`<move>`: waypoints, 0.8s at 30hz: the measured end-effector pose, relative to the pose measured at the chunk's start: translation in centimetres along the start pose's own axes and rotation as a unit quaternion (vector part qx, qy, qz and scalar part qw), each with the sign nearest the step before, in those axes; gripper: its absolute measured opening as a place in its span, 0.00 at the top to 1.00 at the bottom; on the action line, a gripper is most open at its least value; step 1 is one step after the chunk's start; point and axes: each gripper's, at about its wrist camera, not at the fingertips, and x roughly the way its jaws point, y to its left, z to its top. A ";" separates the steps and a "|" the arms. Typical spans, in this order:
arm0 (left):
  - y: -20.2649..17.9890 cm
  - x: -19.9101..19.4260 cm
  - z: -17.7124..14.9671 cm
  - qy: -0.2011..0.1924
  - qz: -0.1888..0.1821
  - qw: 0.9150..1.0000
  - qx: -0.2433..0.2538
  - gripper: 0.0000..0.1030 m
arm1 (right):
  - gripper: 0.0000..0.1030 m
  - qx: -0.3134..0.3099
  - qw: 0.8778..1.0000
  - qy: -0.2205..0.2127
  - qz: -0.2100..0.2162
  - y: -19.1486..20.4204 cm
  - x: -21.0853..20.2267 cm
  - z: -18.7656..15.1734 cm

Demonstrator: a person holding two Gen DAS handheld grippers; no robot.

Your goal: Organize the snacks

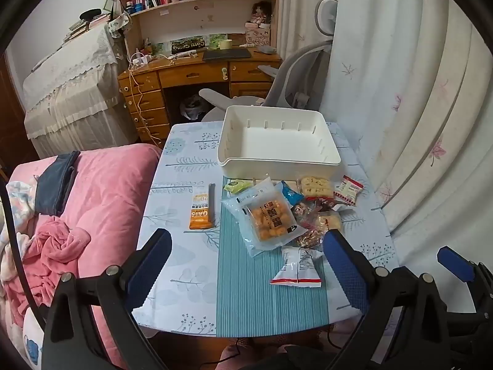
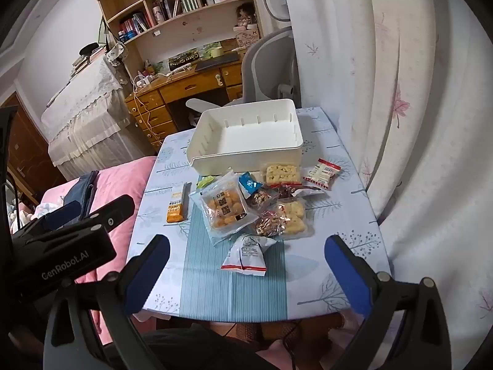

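A pile of snack packets lies on the table in front of an empty white bin [image 1: 279,141] [image 2: 246,141]. Biggest is a clear bag of orange puffs [image 1: 268,215] [image 2: 225,209]. An orange oat bar [image 1: 201,211] [image 2: 177,205] lies apart at the left. A white and red packet [image 1: 297,266] [image 2: 245,256] lies nearest me. My left gripper [image 1: 246,265] hovers open above the near table edge, nothing between its fingers. My right gripper [image 2: 246,265] is open too, empty, beside it on the right.
The small table [image 1: 185,277] has a blue leaf-print cloth and a teal runner. A pink bed [image 1: 101,203] borders its left side, white curtains [image 1: 416,108] its right. A grey office chair [image 1: 295,74] and a wooden desk [image 1: 191,74] stand behind the bin.
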 end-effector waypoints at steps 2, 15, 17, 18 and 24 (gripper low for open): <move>0.0 0.0 0.0 0.001 0.000 1.000 0.000 0.05 | 0.02 -0.001 1.000 -0.001 -0.001 0.0 0.0 0.0; -0.4 0.4 0.1 -0.002 -0.003 1.000 -0.002 0.05 | 0.02 -0.001 1.000 -0.002 0.000 0.0 0.0 0.1; -0.4 0.4 0.0 -0.002 -0.004 1.000 -0.002 0.05 | 0.02 -0.001 1.000 -0.002 0.000 0.0 0.0 0.1; -0.5 0.5 0.0 -0.001 -0.004 1.000 -0.002 0.05 | 0.02 0.000 1.000 -0.002 0.000 0.0 0.0 0.1; -0.8 0.7 -0.1 0.000 -0.005 1.000 -0.003 0.05 | 0.02 0.000 1.000 -0.002 0.001 -0.1 0.0 0.1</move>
